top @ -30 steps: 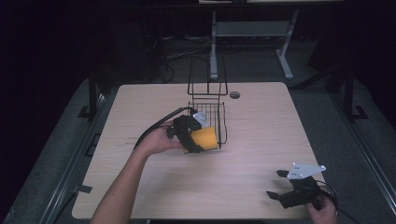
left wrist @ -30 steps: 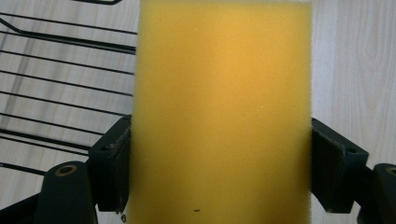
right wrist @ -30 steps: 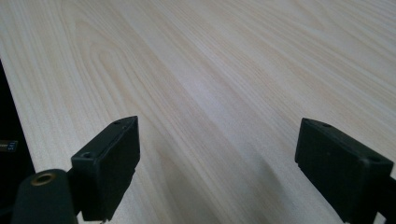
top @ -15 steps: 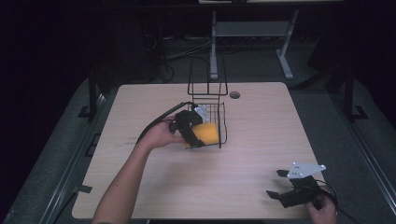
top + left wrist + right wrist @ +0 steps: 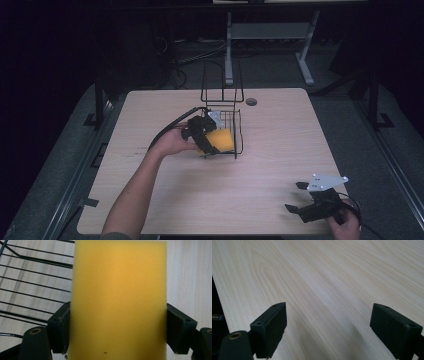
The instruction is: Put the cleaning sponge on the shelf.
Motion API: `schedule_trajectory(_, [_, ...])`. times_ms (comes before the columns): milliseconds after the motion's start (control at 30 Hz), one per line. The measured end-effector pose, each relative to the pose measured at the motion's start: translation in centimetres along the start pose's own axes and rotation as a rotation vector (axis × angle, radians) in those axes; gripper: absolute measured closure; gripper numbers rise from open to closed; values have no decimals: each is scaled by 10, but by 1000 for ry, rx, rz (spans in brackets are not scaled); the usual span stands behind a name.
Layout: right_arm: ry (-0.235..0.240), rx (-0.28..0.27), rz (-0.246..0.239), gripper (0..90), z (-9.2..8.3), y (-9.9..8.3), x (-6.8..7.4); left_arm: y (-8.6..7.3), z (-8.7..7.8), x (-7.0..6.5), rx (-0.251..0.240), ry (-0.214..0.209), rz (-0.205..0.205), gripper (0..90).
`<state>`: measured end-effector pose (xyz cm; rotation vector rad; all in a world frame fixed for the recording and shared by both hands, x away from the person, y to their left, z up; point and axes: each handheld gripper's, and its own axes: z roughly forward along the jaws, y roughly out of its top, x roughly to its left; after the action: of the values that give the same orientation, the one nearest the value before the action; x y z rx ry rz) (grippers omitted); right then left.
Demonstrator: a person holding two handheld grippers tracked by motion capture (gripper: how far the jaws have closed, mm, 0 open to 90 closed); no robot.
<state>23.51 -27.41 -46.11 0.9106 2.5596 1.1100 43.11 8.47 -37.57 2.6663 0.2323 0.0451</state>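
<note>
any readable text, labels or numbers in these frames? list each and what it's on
None can be read.
A small pale tag at the left edge of the right gripper view bears marks too small and blurred to read.
The sponge, basket and table show no print.

A pale wood-grain table (image 5: 280,150) stands on dark grey carpet (image 5: 395,150). Beyond its far edge, a grey metal stand (image 5: 270,35) and loose cables (image 5: 195,55) sit in a dim, unlit room.
</note>
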Motion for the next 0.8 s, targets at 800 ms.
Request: schedule_trajectory(800, [1,-1,11,137,-1,-1,-2,30,17,24,38,8,56,215])
